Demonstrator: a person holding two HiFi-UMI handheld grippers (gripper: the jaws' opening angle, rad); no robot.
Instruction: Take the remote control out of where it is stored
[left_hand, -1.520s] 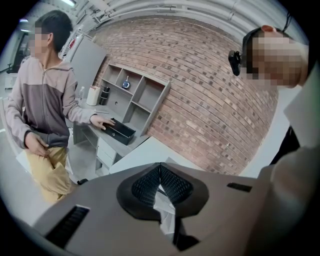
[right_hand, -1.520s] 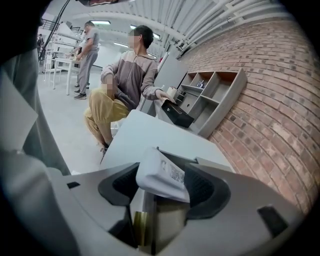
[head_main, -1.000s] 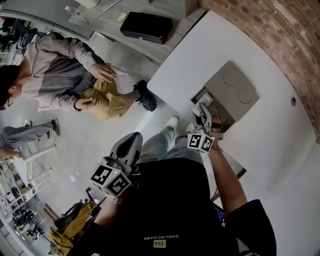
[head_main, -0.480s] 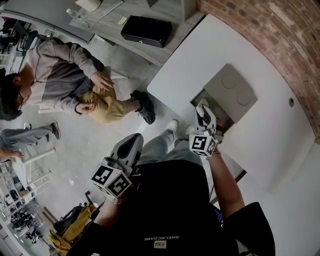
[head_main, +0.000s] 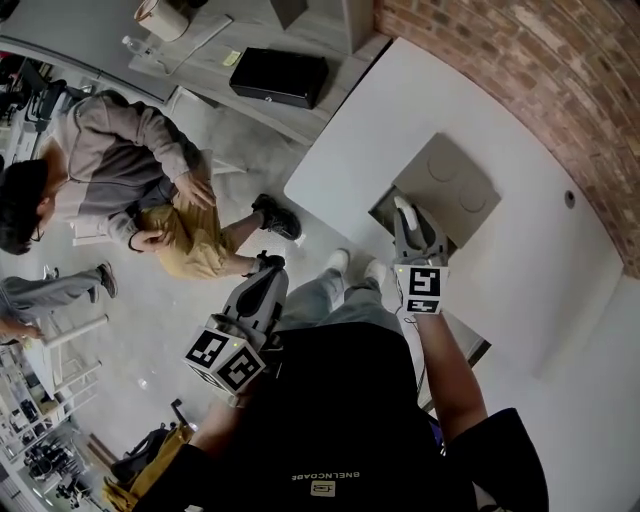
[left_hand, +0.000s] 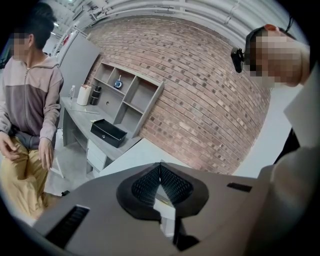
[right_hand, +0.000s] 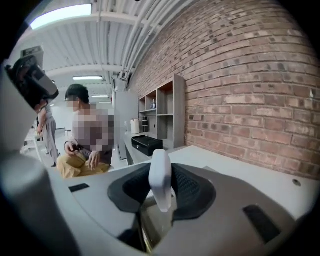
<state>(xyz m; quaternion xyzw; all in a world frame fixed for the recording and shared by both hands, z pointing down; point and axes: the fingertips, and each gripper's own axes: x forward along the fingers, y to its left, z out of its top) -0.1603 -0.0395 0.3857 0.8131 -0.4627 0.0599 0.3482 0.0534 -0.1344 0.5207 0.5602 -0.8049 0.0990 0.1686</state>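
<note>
A slim white remote control stands upright between the pads of my right gripper, which is shut on it. In the head view the right gripper hangs over the open recess in the white table, with the remote's white end showing at its tip. The recess's grey lid lies flipped open behind it. My left gripper is held low over the floor, away from the table. Its jaws are shut with nothing between them.
A person in a grey hoodie sits on the floor to the left. A black box lies on a grey desk beyond the table. A brick wall runs along the table's far side.
The right gripper's jaws have narrowed onto the white remote, and the gripper has swung to point straight away over the recess. The left gripper has barely moved.
</note>
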